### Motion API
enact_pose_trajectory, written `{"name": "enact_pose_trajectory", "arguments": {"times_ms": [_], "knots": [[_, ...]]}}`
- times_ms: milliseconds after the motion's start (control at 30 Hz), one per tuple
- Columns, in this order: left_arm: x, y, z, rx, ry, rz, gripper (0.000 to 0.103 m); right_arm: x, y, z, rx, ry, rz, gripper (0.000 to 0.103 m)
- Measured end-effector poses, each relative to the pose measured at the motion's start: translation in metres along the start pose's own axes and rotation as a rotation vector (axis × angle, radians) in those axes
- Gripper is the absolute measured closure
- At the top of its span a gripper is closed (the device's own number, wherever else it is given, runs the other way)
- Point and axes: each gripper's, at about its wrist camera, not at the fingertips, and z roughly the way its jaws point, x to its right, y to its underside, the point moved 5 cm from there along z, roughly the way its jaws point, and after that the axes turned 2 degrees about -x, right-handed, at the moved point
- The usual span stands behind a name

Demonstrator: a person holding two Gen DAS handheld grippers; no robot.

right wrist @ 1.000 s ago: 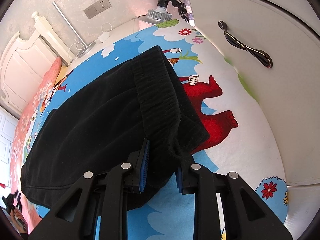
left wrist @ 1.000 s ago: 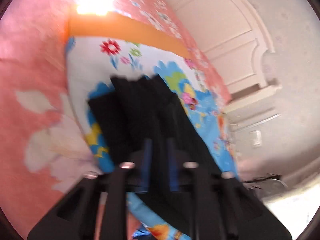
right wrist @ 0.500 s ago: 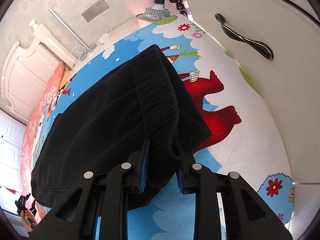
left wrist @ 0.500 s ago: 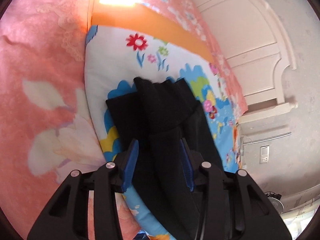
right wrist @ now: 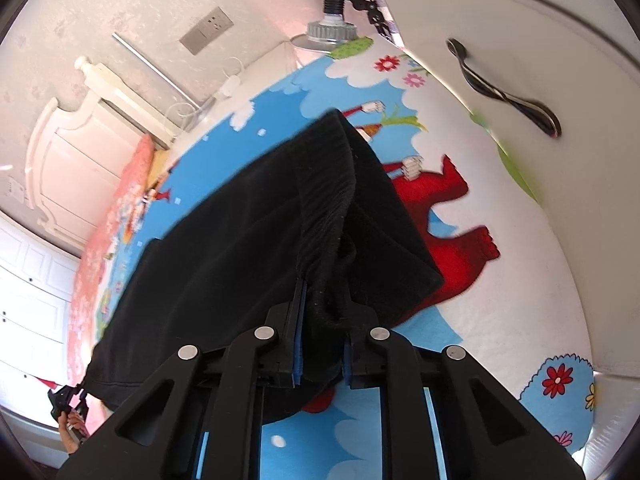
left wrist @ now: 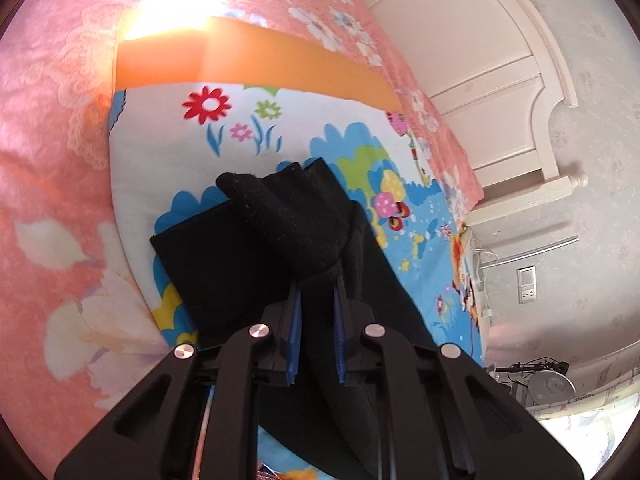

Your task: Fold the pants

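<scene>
Jaws: left gripper (left wrist: 316, 296), right gripper (right wrist: 323, 298) both clenched on black pants (right wrist: 248, 232)

- Left gripper (left wrist: 316, 300): we see its black linkage arms fanning out from the lower edge of the left wrist view, four silver pivot pins in a row, blue-padded fingers (left wrist: 294, 336) pointing up the frame. Jaws drawn close, with a fold of the pants (left wrist: 280, 220) pinched between the pads.
- Right gripper (right wrist: 322, 298): we see the same black frame and silver pins in the right wrist view, blue pads (right wrist: 298, 354) nearly parallel. Jaws narrow, clamped on the ribbed waistband, which bunches between them.
</scene>
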Motion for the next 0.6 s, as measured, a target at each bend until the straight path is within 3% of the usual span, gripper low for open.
{"name": "enact_pose_trajectory", "arguments": {"times_ms": [100, 200, 300, 400, 533, 600], "knots": [[0.014, 0.001, -0.029, 0.033, 0.027, 0.008, 0.09, -0.014, -0.014, -0.022, 0.05, -0.04, -0.027, 0.09], [0.013, 0.012, -0.057, 0.082, 0.045, 0.016, 0.09, -0.015, -0.017, -0.019, 0.061, 0.011, -0.053, 0.09], [-0.016, 0.021, -0.037, 0.038, 0.001, -0.017, 0.09, 0.006, -0.007, 0.01, -0.025, 0.066, -0.01, 0.09], [-0.043, 0.027, -0.022, 0.01, -0.007, -0.072, 0.091, 0.014, -0.001, 0.01, -0.027, 0.067, -0.004, 0.09], [-0.034, 0.021, -0.021, 0.013, 0.0, -0.052, 0.091, 0.01, -0.003, 0.003, -0.022, 0.069, -0.008, 0.091], [-0.017, 0.021, -0.04, 0.059, 0.022, -0.021, 0.091, 0.002, -0.002, -0.015, 0.016, 0.045, -0.015, 0.091]]}}
